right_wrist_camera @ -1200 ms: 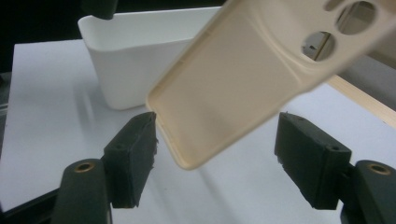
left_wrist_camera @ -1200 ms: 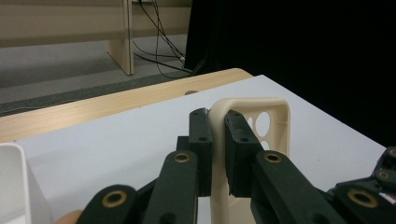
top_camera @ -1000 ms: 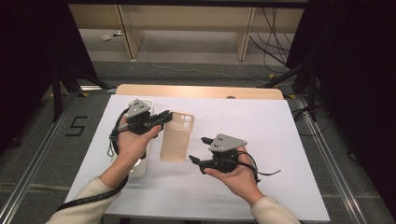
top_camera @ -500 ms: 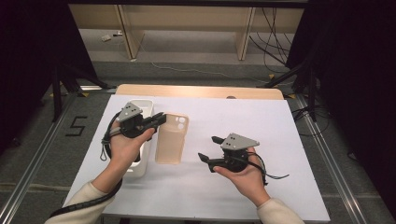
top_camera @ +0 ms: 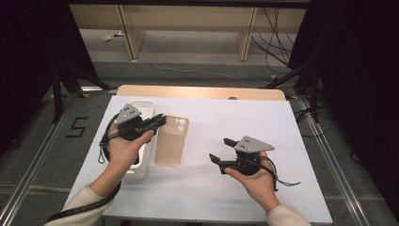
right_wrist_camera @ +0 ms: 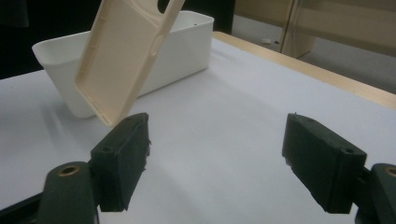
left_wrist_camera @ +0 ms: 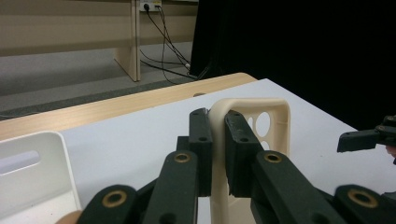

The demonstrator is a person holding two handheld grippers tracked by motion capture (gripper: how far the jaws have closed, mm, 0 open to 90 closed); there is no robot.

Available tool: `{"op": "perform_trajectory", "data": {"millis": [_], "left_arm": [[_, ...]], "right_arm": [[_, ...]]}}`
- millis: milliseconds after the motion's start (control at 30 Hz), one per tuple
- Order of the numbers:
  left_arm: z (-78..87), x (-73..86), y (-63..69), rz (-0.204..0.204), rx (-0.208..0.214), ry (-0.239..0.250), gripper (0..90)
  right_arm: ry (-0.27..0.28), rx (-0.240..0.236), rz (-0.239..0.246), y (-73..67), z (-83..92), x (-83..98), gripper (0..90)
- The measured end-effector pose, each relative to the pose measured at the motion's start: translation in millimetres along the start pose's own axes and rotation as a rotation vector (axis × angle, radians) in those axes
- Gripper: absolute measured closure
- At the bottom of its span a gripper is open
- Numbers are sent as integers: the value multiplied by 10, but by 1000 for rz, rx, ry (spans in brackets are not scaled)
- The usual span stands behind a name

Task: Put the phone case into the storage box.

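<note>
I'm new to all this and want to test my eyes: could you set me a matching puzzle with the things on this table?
Things:
1. left tongs
2. right tongs
3. phone case
4. white bin

States:
A. open, nothing between them
B. stands by the table's left edge
C. beige, lifted off the table
D. shut on the phone case's edge

Pairs: 1-D, 2-A, 3-C, 4-B

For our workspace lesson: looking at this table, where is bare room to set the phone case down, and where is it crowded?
Bare white table lies between the phone case and the right gripper, plus the far right stretch and the near edge between the forearms. The left is crowded: the white bin, the case beside it, and the left gripper shut on the case's edge.
</note>
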State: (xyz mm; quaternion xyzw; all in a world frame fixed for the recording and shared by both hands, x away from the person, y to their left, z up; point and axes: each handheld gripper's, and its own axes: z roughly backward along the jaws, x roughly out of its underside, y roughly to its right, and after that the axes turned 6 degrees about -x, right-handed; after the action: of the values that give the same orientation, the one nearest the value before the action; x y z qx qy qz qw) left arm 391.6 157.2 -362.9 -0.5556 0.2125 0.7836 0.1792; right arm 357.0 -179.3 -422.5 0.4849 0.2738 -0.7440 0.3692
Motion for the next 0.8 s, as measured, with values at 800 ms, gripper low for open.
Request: {"op": "perform_trajectory", "data": {"millis": [800], "left_arm": [[67, -70, -39, 27, -15, 10, 824]], "right_arm": [[26, 52, -28, 75, 173, 63, 200]]}}
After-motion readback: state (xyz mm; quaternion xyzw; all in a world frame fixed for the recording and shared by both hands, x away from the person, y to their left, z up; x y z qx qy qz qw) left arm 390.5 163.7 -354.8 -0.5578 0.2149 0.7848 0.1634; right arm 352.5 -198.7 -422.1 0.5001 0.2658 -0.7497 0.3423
